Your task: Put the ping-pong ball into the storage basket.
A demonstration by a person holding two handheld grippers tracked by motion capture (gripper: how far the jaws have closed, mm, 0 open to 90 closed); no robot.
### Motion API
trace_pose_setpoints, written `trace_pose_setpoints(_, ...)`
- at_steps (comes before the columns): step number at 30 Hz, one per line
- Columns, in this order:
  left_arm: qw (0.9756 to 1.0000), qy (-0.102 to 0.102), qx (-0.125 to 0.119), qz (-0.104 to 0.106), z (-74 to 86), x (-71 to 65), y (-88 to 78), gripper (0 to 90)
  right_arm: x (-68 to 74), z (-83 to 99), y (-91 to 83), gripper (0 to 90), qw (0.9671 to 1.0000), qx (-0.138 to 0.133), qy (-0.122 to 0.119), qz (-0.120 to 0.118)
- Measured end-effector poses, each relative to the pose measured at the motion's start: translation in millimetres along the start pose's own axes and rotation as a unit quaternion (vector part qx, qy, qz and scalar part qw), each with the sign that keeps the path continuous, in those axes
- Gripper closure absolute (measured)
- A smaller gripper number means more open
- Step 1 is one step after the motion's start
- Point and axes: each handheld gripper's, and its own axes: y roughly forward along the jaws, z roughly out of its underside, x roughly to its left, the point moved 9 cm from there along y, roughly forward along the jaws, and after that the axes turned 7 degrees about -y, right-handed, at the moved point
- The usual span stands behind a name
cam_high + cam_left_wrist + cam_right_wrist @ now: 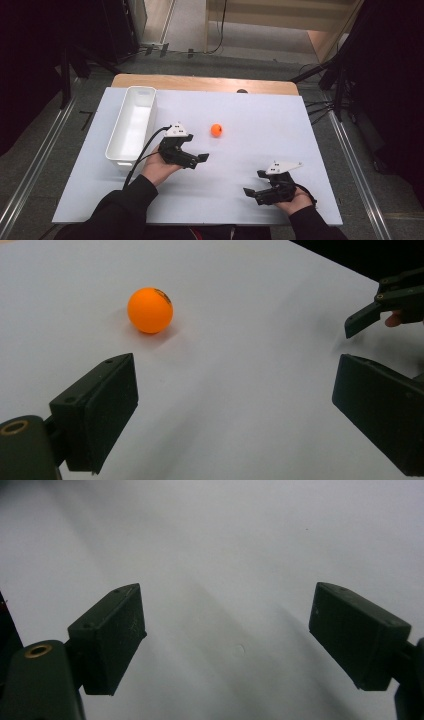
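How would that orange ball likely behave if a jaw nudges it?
The orange ball is round on a flat white table, so it would probably roll. It looks like a smooth, light table-tennis ball, so off-centre pads may squirt it sideways.

Smooth matt orange plastic ball (216, 130), glossy white plastic bin (131, 125), matt white tabletop (260, 125), bare wood edge (200, 82)

Both forearms wear black long sleeves (120, 210). The left gripper (192, 152) and right gripper (257, 187) are black, each with blocky rectangular jaws, small screw holes on top and a brass-ringed hole at the base. Each carries a pale grey three-cornered plate; a black cable (145, 152) trails behind the left one.
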Motion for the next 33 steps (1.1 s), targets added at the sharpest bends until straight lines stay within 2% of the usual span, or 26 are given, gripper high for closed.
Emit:
trace_pose_setpoints(6, 0.9999, -0.002, 0.012, -0.002, -4.6, 1.8, 7.2, 5.0, -1.5, 0.2, 0.8, 13.6, 1.0000, 0.001, 0.001, 0.001)
trace_pose_setpoints(12, 1.0000, -0.007, 0.007, -0.002, -9.7, 4.4, 13.1, 5.1, -1.1, -1.2, 0.2, 13.7, 0.9999, -0.004, 0.012, -0.003)
trace_pose_setpoints(18, 0.9999, 0.001, 0.001, -0.016, -15.4, 9.3, 17.9, 6.9, -2.8, -0.9, 0.5, 13.6, 0.9999, -0.004, 0.009, 0.001)
trace_pose_setpoints(20, 0.9999, -0.004, 0.010, -0.011, -16.0, 10.0, 19.3, 6.8, -3.3, -0.4, 0.2, 13.6, 0.9999, -0.003, 0.010, 0.002)
trace_pose_setpoints(31, 0.9997, -0.010, 0.013, -0.020, -21.7, 13.0, 30.8, 6.8, -3.5, -0.8, 1.1, 13.6, 1.0000, -0.002, 0.009, 0.002)
trace_pose_setpoints(33, 0.9995, -0.018, 0.009, -0.023, -22.1, 14.9, 33.5, 6.8, -3.6, -0.9, 1.3, 13.6, 0.9999, -0.001, 0.010, 0.002)
